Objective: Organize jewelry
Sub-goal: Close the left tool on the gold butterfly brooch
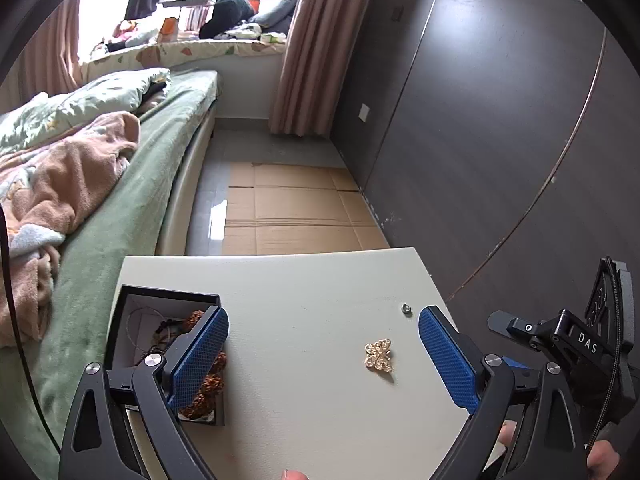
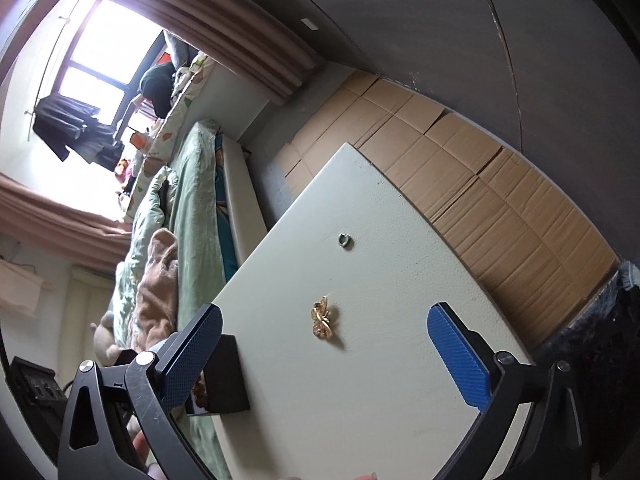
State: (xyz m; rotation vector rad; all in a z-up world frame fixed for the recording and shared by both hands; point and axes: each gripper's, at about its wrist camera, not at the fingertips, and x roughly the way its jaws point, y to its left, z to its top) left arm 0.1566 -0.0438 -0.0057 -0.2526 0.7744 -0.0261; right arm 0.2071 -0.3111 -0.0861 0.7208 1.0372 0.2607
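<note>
Looking down over the pale surface (image 1: 312,320), which fills the lower half of both my views, I have the green bed (image 1: 132,184) along the left of the left view and flattened cardboard (image 1: 292,208) on the floor above the surface's far edge. At the lower left of the left view sits the black jewelry box (image 1: 124,320), open-topped, already holding a thin chain and brown beaded pieces, so I judge part of the sorting done. Still out on the surface are two items: the gold butterfly brooch (image 1: 379,355) near the middle right of the left view, and the small silver ring (image 1: 407,309) just above it, close to the far corner. My left jaws (image 1: 324,356) stand wide apart with nothing between them. My right jaws (image 2: 324,356) are likewise spread fully and empty, the brooch framed between them but untouched. Both pieces remain to be boxed.
</note>
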